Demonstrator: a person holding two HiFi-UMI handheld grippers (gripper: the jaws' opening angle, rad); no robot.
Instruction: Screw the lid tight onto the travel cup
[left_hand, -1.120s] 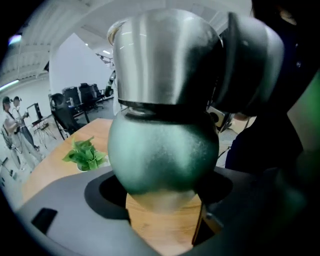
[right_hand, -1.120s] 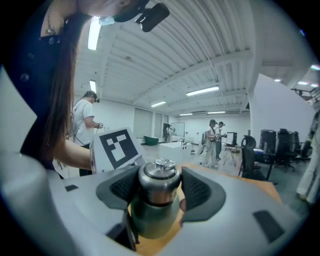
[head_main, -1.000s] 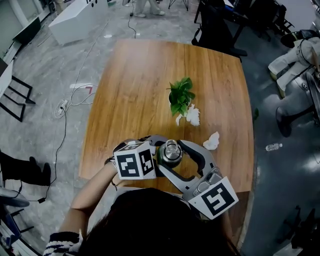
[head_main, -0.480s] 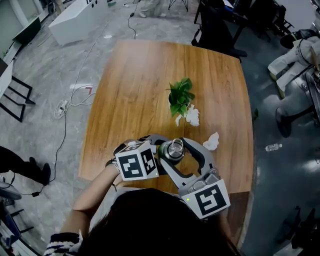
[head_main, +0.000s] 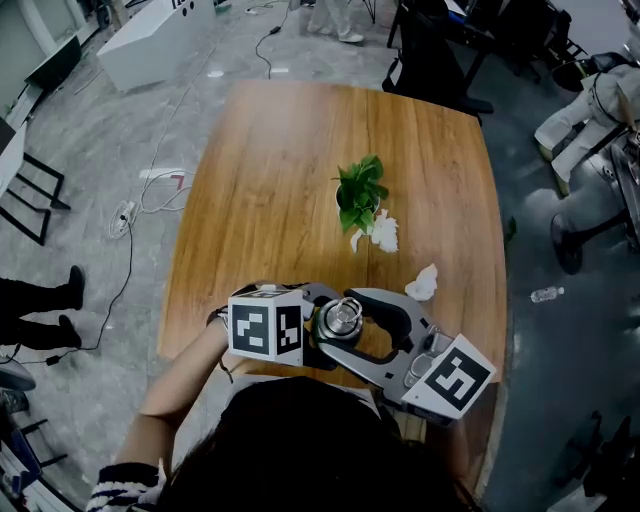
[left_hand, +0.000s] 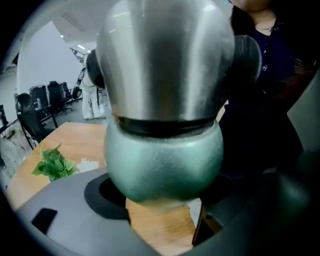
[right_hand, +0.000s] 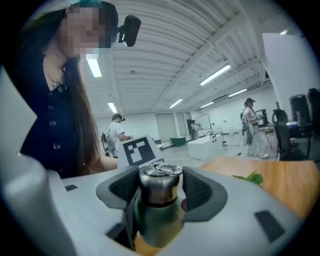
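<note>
The travel cup stands near the table's front edge, its green body (left_hand: 165, 165) under a steel lid (head_main: 343, 314) with a ring on top. My left gripper (head_main: 316, 336) is shut on the green body (right_hand: 157, 222) from the left, low down. My right gripper (right_hand: 160, 192) reaches in from the right and is shut on the lid (right_hand: 160, 184), with a dark pad pressed on each side. In the left gripper view the lid (left_hand: 167, 65) fills the top and the right gripper's pads (left_hand: 248, 57) flank it.
A small potted plant (head_main: 360, 194) stands mid-table with crumpled white tissue (head_main: 385, 231) beside it and another wad (head_main: 424, 283) nearer the right edge. The wooden table (head_main: 280, 170) stretches away behind the cup. Cables lie on the floor at left; office chairs and people stand beyond.
My right gripper has swung around the lid, its marker cube moving right and up. The left gripper and cup shifted slightly toward the table's front edge.
</note>
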